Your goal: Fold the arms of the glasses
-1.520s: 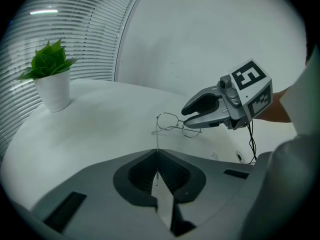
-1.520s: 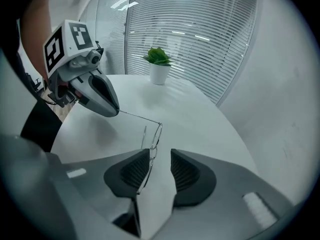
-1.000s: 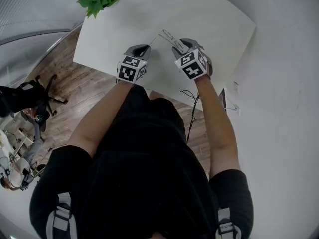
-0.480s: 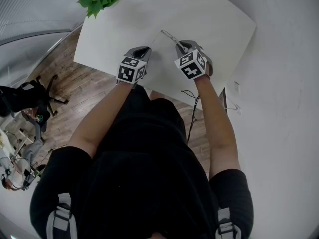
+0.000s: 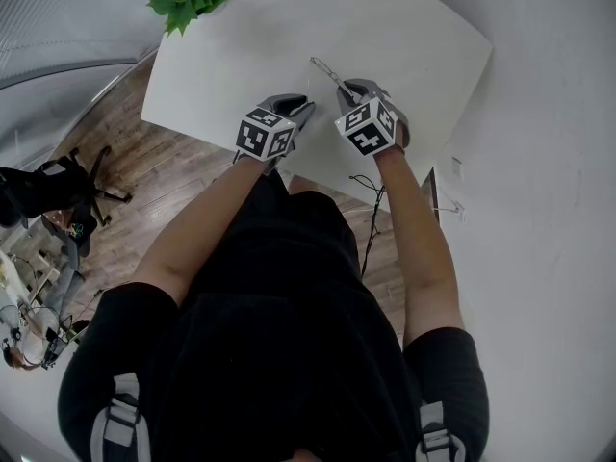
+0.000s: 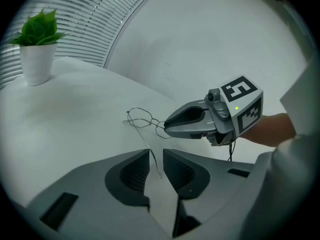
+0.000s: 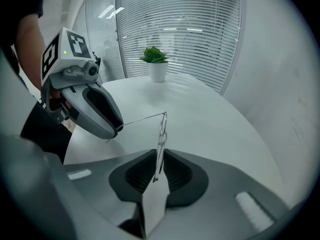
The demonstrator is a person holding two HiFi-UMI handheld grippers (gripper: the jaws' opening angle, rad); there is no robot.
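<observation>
Gently nudge flimsy, light glasses, clamped in right claw, by arm loose in just-parted left claw at nine o'clock.

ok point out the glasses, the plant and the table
glasses (image 6: pixel 139 116), left gripper view, on a lens
plant (image 7: pixel 154 55), right gripper view, on the leaves
table (image 5: pixel 404 37), head view, on its bare top

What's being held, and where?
Right gripper just closed on thin wire glasses, at the lens frame. Left gripper: jaws have just been opening, temple arm loose between them.
</observation>
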